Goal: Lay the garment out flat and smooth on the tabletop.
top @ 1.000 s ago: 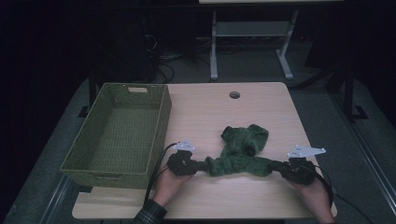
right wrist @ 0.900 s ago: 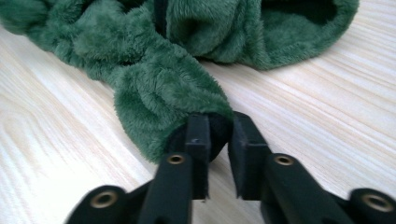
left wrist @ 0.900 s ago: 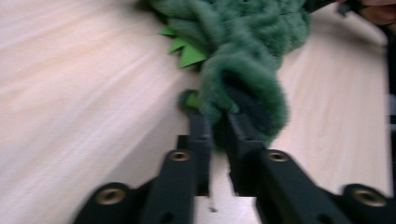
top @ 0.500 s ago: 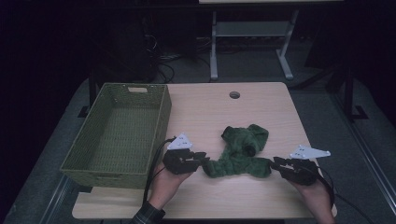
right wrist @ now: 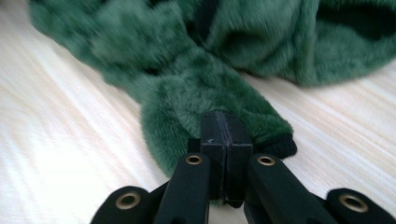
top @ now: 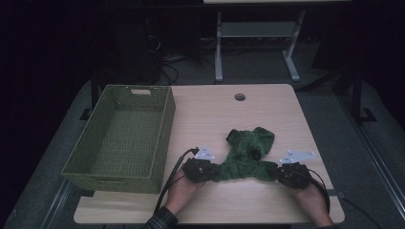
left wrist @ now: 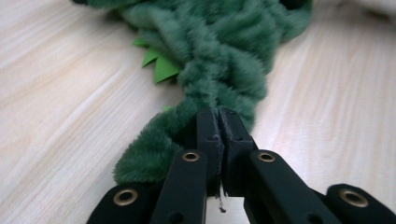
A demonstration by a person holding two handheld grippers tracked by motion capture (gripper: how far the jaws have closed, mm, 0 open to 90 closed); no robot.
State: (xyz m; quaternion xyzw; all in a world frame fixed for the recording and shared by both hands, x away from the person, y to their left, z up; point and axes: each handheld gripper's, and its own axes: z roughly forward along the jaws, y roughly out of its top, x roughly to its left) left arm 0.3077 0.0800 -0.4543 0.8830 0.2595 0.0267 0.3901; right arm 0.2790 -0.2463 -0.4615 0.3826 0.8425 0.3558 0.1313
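Green fuzzy garment [top: 244, 157] lying flat on the wooden table [top: 210, 119], near its front edge, just right of the woven basket [top: 122, 136]. Pinched at both near ends. Left gripper [top: 203, 169] at the garment's left tip, jaws just squeezed tight, soft green fluff [left wrist: 219, 60] caught between them and bunched up beside them. Right gripper [top: 282, 172] at the garment's right tip, jaws also just squeezed tight on a thick fuzzy end [right wrist: 205, 107]. Small bright green spikes [left wrist: 159, 63] poking out of the garment's side. Farther back from the garment, a round hole [top: 239, 97] in the table. Beyond that, a grey metal stand [top: 258, 38] on the dark floor.
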